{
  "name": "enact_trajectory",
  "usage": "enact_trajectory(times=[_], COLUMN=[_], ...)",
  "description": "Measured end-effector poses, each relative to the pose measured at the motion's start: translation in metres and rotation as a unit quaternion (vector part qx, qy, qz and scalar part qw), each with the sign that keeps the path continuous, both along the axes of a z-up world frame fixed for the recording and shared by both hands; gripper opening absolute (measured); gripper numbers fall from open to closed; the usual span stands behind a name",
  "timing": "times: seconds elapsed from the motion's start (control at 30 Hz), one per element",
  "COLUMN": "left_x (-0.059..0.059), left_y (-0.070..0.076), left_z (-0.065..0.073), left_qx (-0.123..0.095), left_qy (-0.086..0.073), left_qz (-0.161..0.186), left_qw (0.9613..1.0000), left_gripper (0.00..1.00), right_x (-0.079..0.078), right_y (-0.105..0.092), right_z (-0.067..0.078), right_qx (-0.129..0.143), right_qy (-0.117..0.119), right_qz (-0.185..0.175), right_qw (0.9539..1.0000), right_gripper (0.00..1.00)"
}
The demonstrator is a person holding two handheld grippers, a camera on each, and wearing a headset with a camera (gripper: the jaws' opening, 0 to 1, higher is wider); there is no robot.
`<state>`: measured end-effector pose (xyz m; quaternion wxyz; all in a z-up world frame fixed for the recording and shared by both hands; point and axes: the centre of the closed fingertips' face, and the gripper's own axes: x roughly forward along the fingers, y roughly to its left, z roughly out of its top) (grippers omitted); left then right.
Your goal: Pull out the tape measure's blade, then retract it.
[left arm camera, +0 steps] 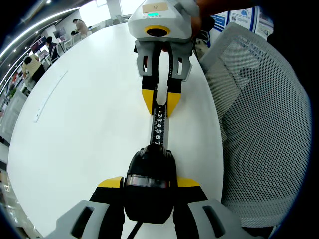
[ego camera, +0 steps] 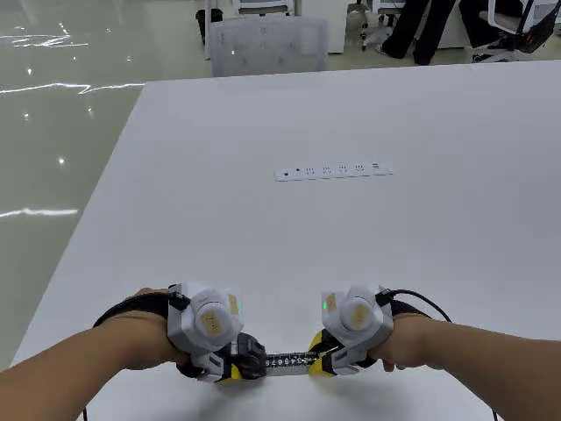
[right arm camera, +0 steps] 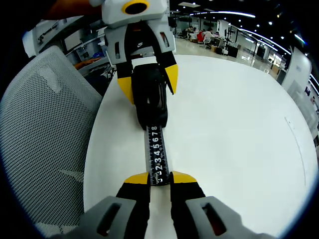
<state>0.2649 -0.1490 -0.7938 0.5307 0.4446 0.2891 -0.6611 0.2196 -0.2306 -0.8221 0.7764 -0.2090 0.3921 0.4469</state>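
Observation:
A black tape measure case (left arm camera: pixel 150 175) sits between the yellow-tipped fingers of my left gripper (left arm camera: pixel 149 182), which is shut on it. Its blade (left arm camera: pixel 158 128) is drawn out a short way, with numbers up to about 8 showing. My right gripper (right arm camera: pixel 159 178) is shut on the blade's end (right arm camera: pixel 157 169). In the head view the left gripper (ego camera: pixel 235 364) and right gripper (ego camera: pixel 317 361) face each other near the table's front edge, joined by the short blade (ego camera: pixel 287 360). From the right gripper view the case (right arm camera: pixel 150 94) lies straight ahead.
The white table (ego camera: pixel 351 228) stretches away, with a white power strip (ego camera: pixel 333 171) lying near its middle. A grey mesh chair (left arm camera: pixel 259 124) stands beside the table's front edge. Another chair (ego camera: pixel 267 46) stands at the far side.

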Motion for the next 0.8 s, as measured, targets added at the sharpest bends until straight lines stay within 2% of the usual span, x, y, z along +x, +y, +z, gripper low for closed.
enact_trajectory(times=[0.8], left_x=[0.000], left_y=[-0.001], left_z=[0.000], left_qx=[0.001], left_qy=[0.000], left_qz=[0.001], left_qw=[1.0000], left_gripper=[0.34], right_x=[-0.006], right_y=[-0.015], right_z=[0.000], right_qx=[0.001], right_qy=[-0.001], right_qz=[-0.002], right_qw=[1.0000], right_gripper=[0.13])
